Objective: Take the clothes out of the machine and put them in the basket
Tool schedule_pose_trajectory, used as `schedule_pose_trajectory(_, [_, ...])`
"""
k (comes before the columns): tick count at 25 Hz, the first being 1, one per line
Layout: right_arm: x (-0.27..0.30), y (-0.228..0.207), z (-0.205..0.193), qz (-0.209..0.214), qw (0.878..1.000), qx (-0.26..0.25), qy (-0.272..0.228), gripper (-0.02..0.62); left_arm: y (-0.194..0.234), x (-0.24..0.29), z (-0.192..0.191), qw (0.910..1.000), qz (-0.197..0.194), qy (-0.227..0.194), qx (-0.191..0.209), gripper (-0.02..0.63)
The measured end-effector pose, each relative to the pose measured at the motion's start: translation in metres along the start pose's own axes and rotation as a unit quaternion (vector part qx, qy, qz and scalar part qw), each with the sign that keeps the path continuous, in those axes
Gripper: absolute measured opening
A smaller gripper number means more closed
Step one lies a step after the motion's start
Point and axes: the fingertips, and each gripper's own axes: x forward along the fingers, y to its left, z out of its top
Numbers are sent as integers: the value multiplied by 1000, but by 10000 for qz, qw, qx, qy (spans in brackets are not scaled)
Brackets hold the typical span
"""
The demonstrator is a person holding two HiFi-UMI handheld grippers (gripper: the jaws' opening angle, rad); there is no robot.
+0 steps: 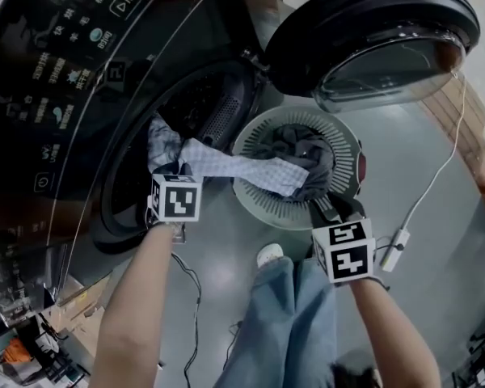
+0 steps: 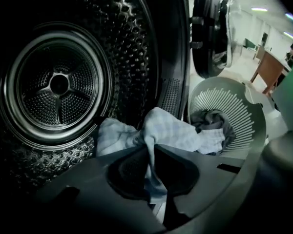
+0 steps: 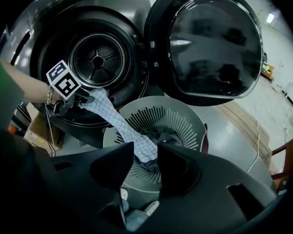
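A light checked cloth [image 1: 234, 166] stretches from the washer's drum mouth [image 1: 202, 111] across to the round grey basket [image 1: 250, 196]. My left gripper [image 1: 171, 168] is shut on the cloth's drum end; in the left gripper view the fabric [image 2: 171, 130] is pinched between the closed jaws of the left gripper [image 2: 151, 147]. The drum [image 2: 58, 84] behind looks bare. My right gripper [image 1: 327, 208] hovers at the basket's near rim with its jaws a little apart. The cloth's far end [image 3: 141, 147] and a dark garment [image 3: 168, 138] show in the gap of the right gripper [image 3: 146, 152], not visibly pinched.
The washer's round door [image 1: 372, 31] stands swung open just behind the basket. Dark clothes [image 1: 303, 156] lie heaped in the basket. A white cable with a plug [image 1: 396, 245] runs over the floor at right. The person's jeans [image 1: 283, 322] and shoe [image 1: 269, 255] are below the basket.
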Motion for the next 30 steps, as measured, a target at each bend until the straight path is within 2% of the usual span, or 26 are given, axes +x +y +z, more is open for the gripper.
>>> schedule_pose_trajectory(4, [-11, -5, 5, -42, 9999, -73, -71, 144, -18, -19, 8, 9997, -111, -198, -116, 25])
schedule_pose_trajectory(7, [-19, -9, 8, -67, 9999, -65, -135, 140, -30, -38, 21, 9969, -307, -466, -551, 25])
schedule_pose_trajectory(10, [-26, -15, 8, -107, 9998, -53, -151, 135, -53, -57, 37, 9907, -613, -790, -924, 25])
schedule_pose_trajectory(17, [-43, -29, 8, -201, 9996, -10, -203, 127, -104, -96, 68, 9753, -1214, -1266, -1339, 23])
schedule_pose_trajectory(21, [-51, -39, 6, -286, 9992, 84, -257, 123, -141, -114, 80, 9577, -1835, -1358, -1750, 23])
schedule_pose_trajectory(23, [-55, -46, 4, -355, 9989, 172, -268, 120, -165, -121, 84, 9533, -2073, -1370, -1719, 23])
schedule_pose_trajectory(27, [-66, -56, -2, -450, 9980, 341, -298, 112, -205, -139, 94, 9510, -2419, -1413, -1312, 23])
schedule_pose_trajectory(30, [-72, -65, -8, -517, 9974, 399, -301, 107, -226, -149, 104, 9443, -2656, -1465, -1277, 23])
